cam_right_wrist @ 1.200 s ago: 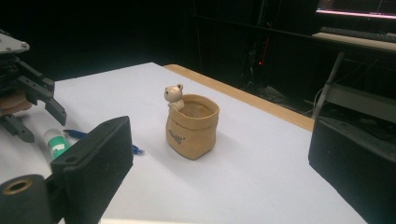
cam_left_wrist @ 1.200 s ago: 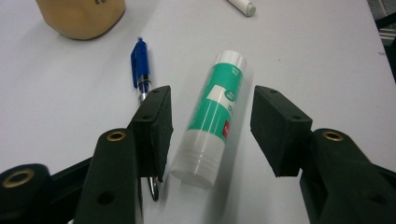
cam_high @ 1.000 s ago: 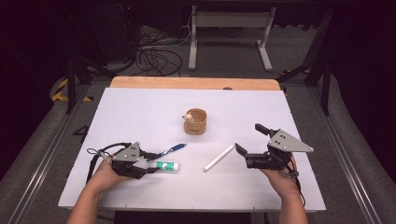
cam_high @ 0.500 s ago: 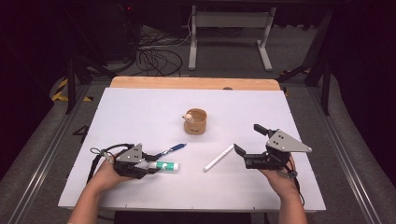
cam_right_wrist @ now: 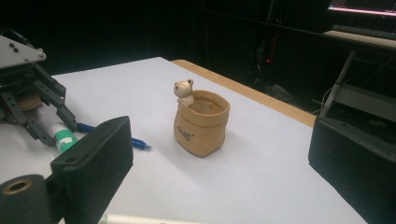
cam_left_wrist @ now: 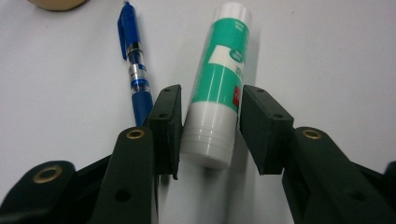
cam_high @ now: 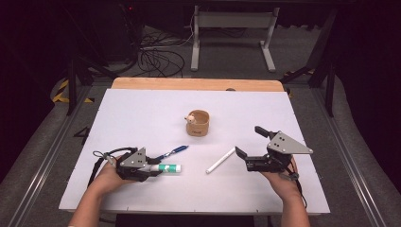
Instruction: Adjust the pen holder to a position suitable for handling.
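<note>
The glue stick (cam_left_wrist: 218,88) lies flat near the table's (cam_high: 142,109) front-left corner, long axis along the front edge, cap end toward the right edge. The left gripper's (cam_left_wrist: 209,128) jaws have just been closing around its base; one pad touches, the other stands just off. An uneven squeeze could roll it against the blue pen (cam_left_wrist: 135,70) just beside. The right gripper (cam_high: 250,146) is held wide, empty.

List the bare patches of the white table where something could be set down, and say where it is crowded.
Free: the far strip behind the pot, and both side margins of the table. Crowded: the near middle, where the left gripper straddles the glue stick beside the pen, with the marker by the right gripper.
</note>
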The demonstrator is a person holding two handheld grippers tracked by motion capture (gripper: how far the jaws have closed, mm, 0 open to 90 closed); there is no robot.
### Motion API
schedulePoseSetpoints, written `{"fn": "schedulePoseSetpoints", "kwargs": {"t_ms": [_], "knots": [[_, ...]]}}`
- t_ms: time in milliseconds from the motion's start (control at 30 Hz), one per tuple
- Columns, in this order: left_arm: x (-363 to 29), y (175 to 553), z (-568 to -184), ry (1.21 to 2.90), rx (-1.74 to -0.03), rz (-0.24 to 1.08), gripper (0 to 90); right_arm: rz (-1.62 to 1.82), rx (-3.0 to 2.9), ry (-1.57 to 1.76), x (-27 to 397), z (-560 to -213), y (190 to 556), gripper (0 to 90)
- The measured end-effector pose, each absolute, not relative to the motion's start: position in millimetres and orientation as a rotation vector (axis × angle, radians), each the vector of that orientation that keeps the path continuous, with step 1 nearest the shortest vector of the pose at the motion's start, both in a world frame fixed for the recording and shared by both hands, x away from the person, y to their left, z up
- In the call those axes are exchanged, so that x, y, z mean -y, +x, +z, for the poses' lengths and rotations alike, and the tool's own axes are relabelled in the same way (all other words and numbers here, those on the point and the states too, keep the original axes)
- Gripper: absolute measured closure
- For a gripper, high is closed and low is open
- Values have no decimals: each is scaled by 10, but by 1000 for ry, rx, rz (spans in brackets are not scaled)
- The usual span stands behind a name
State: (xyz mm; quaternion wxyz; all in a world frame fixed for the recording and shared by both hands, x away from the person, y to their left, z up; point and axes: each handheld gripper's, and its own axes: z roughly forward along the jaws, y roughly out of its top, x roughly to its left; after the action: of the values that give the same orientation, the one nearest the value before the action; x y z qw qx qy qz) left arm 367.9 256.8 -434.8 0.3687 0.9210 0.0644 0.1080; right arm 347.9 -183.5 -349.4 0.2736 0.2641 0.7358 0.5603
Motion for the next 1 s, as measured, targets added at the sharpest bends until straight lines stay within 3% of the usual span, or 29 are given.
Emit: {"fn": "schedulePoseSetpoints", "kwargs": {"t_ms": [67,467,733,1000], "knots": [[-2562,3676,-4353,2370,-154,276,634,1503,-1981,711,1831,-3496,3480,71],[-2536,3647,-4336,2381,-145,291,647,1496,-1990,699,1811,-3497,3475,76],[-2474,3611,-4225,2323,-253,283,649,1424,-1989,647,1732,-3509,3457,95],[-2328,3549,-4117,2266,-306,228,649,1338,-2008,580,1615,-3543,3441,213]]}}
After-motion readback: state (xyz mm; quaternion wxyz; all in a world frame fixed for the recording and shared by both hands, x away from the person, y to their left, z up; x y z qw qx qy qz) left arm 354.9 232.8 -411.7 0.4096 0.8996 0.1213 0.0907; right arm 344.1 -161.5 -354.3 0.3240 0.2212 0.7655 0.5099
